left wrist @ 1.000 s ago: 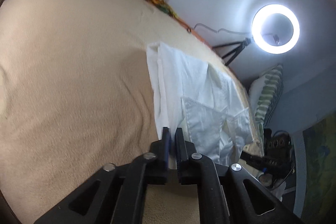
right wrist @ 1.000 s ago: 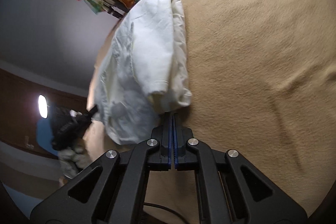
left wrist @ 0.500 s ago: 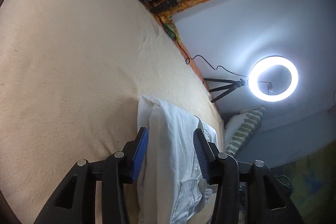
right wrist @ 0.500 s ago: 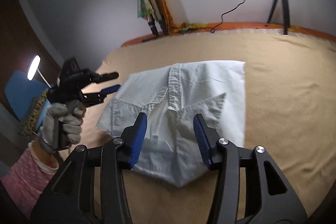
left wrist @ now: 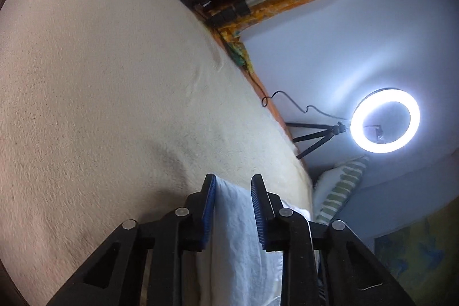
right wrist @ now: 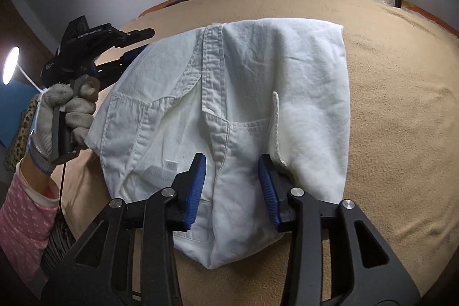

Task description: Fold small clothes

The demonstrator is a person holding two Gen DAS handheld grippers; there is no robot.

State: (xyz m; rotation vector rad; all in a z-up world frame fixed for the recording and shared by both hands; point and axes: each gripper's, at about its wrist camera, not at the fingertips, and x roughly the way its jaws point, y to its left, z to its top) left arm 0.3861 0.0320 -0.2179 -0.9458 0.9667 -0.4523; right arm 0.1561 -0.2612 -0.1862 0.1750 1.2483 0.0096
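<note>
White cotton, creased and soft: the shirt [right wrist: 243,93] lies partly folded on the beige blanket [right wrist: 401,134], collar toward the near edge, one side already turned in so its right edge runs straight, the left side spread wider. The right gripper [right wrist: 232,185] points steeply down over the collar end, its blue pads either side of the placket, and its jaws are closing with cloth between them; neither pad looks pressed onto the cloth yet. The left gripper [left wrist: 233,208] sits at the shirt's far left edge, and its jaws are closing too, around a band of white fabric that stands between the pads; whether they have pinched it I cannot tell for sure, since a gap shows beside the right pad. A gloved hand [right wrist: 66,111] carries that tool, seen from the right wrist view. To do this step well, I judge, both grippers should take only the top layers at matching points along the edge, close fully before lifting, then carry the fold across level so the cloth does not drag and undo the side already folded. Thin cotton slips, so a shallow bite risks dropping it.
</note>
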